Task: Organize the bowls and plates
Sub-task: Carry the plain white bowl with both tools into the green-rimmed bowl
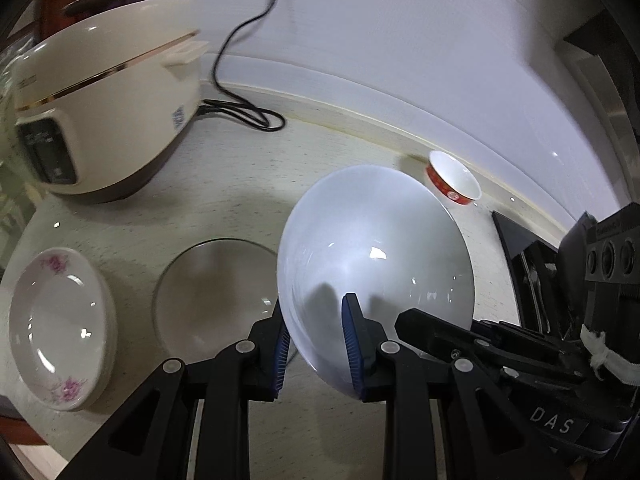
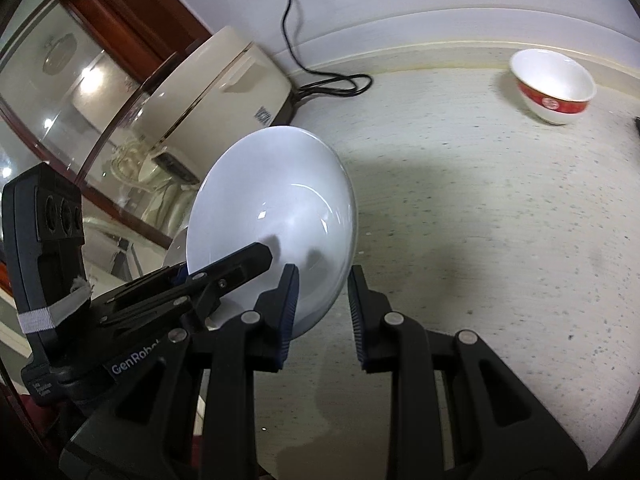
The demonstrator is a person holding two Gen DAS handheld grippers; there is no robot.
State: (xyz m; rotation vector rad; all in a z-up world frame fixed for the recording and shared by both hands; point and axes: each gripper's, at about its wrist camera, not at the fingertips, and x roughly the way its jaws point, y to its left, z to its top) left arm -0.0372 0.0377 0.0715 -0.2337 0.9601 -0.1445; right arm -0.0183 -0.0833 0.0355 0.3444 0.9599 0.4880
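Observation:
A large white bowl (image 1: pixel 372 256) is held tilted above the counter; it also shows in the right wrist view (image 2: pixel 276 208). My left gripper (image 1: pixel 316 344) is shut on the bowl's rim, one finger inside and one outside. My right gripper (image 2: pixel 322 308) straddles the opposite rim, with the rim between its fingers; a gap shows beside the right finger. A flowered white plate (image 1: pixel 56 328) lies at the left. A clear glass plate (image 1: pixel 216 300) lies on the counter, partly behind the bowl. A small white bowl with a red band (image 1: pixel 454 178) stands by the back wall, and shows in the right wrist view (image 2: pixel 554 84).
A cream rice cooker (image 1: pixel 104 96) with a black cord (image 1: pixel 244 112) stands at the back left. A dark stove edge (image 1: pixel 524 264) lies at the right. A glass cabinet door (image 2: pixel 72 92) is at the left in the right wrist view. The speckled counter (image 2: pixel 480 240) stretches right.

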